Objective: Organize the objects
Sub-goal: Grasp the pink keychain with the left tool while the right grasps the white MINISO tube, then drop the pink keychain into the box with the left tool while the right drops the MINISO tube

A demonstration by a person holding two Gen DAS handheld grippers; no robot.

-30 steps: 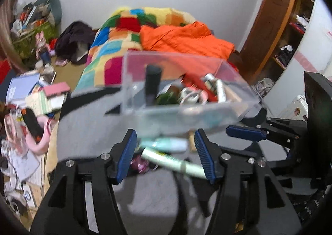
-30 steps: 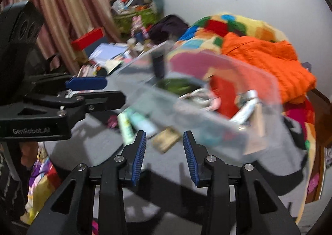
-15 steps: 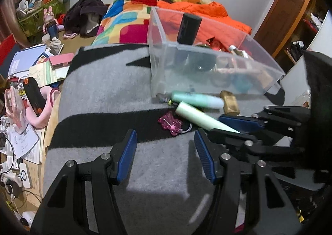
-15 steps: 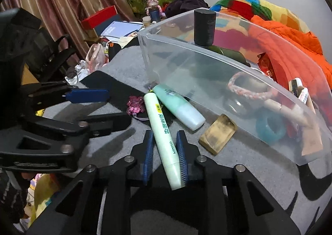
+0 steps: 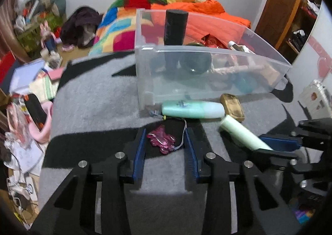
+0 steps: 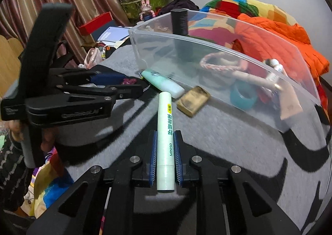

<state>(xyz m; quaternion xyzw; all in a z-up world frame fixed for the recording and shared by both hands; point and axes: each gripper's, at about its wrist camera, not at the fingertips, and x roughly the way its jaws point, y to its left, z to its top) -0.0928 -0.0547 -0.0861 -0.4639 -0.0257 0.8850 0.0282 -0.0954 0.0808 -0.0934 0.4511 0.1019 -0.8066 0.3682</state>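
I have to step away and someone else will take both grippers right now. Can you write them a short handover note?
Right gripper: shut on the pale green MINISO tube, which lies flat on the grey blanket.
Left gripper: open, low over the blanket, fingers either side of the pink hair clip; not gripping it.
Clear bin: already holds a black cylinder, a braided ring, a teal ring and other small items.
Left outside, against the bin's front wall: mint bottle, tan block, plus the clip and tube.
Likely next: lift the tube into the bin, close on the clip.
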